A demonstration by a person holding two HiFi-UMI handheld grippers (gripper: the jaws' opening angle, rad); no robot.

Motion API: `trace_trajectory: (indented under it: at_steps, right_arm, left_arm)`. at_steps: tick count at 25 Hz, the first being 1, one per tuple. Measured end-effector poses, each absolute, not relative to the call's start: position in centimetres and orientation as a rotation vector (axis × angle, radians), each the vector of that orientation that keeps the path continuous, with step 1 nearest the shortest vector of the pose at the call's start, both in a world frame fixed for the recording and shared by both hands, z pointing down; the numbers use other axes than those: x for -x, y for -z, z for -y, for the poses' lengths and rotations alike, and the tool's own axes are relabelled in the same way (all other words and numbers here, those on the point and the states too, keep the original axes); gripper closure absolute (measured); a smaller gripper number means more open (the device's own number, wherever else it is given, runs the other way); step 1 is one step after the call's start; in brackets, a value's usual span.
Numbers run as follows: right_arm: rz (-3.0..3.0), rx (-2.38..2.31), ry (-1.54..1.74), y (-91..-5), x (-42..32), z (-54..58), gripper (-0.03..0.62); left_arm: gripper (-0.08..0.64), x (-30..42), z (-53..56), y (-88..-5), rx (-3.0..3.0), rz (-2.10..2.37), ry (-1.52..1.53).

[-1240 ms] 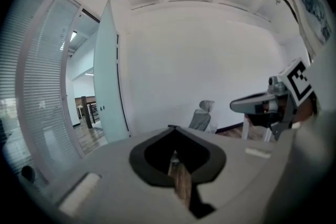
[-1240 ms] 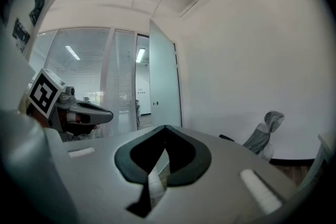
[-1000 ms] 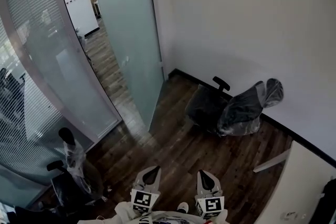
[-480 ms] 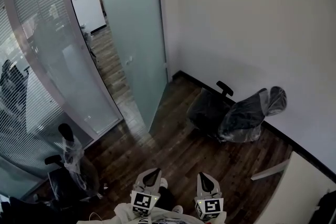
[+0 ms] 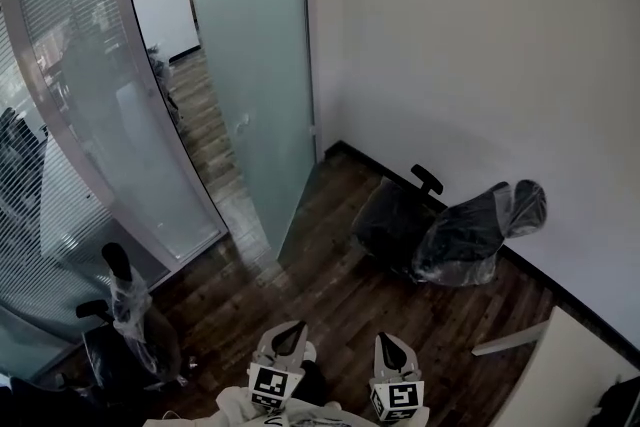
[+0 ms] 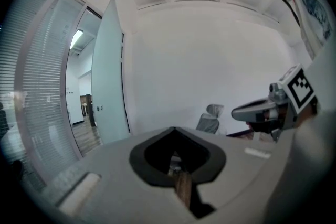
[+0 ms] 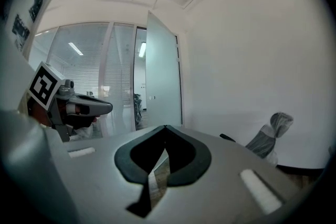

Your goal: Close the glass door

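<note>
The frosted glass door [image 5: 255,65] stands open, swung into the room at an angle to the white wall, with a small handle [image 5: 243,122] near its free edge. It also shows in the left gripper view [image 6: 107,86] and the right gripper view [image 7: 163,76]. My left gripper [image 5: 290,327] and right gripper [image 5: 390,340] sit side by side at the bottom of the head view, well short of the door. Both point roughly level. The left gripper's [image 6: 174,128] jaws meet at the tip with nothing between them, and so do the right gripper's [image 7: 165,126].
An office chair wrapped in plastic [image 5: 450,230] lies tipped by the right wall. Another wrapped chair [image 5: 125,315] stands at the lower left beside the curved glass partition [image 5: 80,115]. A white desk corner [image 5: 570,375] juts in at the lower right. Dark wood floor [image 5: 330,285] lies ahead.
The room has slid slightly in the head view as I moved across the floor toward the doorway. Both grippers keep their places at the bottom edge, still shut.
</note>
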State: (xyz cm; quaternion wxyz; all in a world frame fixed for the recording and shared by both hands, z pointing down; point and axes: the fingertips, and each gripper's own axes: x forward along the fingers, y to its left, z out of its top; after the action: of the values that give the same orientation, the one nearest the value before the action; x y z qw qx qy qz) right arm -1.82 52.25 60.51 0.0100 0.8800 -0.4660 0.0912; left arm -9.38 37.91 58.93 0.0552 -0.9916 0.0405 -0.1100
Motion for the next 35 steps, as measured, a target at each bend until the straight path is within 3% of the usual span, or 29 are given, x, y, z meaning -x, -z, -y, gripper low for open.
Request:
trace_trajectory:
  at_steps: [35]
  right_arm:
    - [1.507,-2.608,-0.291,-59.9,-10.0,-30.2,0.586]
  left_arm:
    - [0.557,-2.8,-16.2,-59.5,3.045,-0.159,0.323]
